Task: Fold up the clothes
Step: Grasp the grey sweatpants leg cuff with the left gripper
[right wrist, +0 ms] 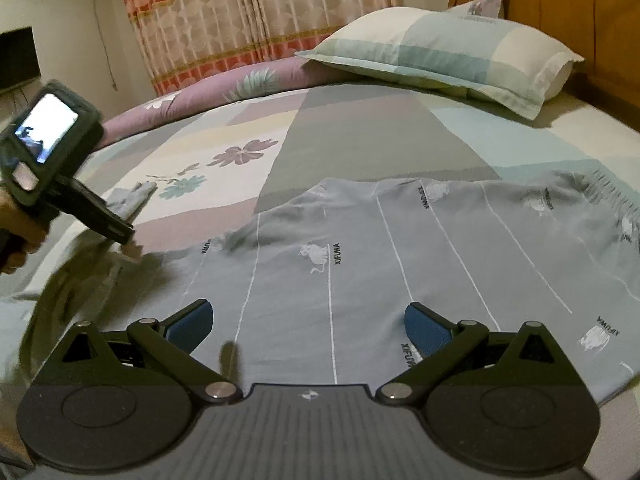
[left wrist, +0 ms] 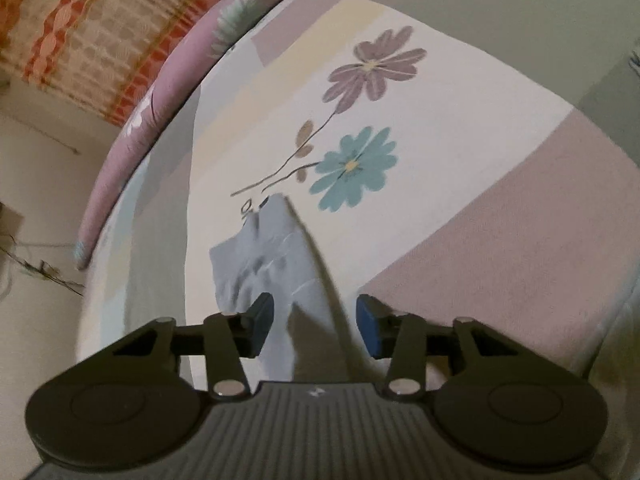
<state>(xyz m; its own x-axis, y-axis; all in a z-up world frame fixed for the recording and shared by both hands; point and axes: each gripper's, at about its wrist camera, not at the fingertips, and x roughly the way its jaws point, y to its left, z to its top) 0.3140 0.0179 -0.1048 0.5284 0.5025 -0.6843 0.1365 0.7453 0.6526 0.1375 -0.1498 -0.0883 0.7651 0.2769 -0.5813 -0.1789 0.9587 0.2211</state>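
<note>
Grey pinstriped cotton garment (right wrist: pixel 400 256) is lying spread along the bed's (right wrist: pixel 360 140) near edge, directly ahead of the right gripper (right wrist: pixel 308 320), jaws spread; the left gripper (left wrist: pixel 314 322), jaws parted, is straddling its raised left corner.

Dim warm light, motion blur, fisheye-warped edges.

It was a home bedroom: a bed (right wrist: pixel 360 140) with a patchwork floral sheet, a pillow (right wrist: pixel 440 48) near the wooden headboard (right wrist: pixel 560 4), and patterned curtains (right wrist: pixel 240 12) behind.
</note>
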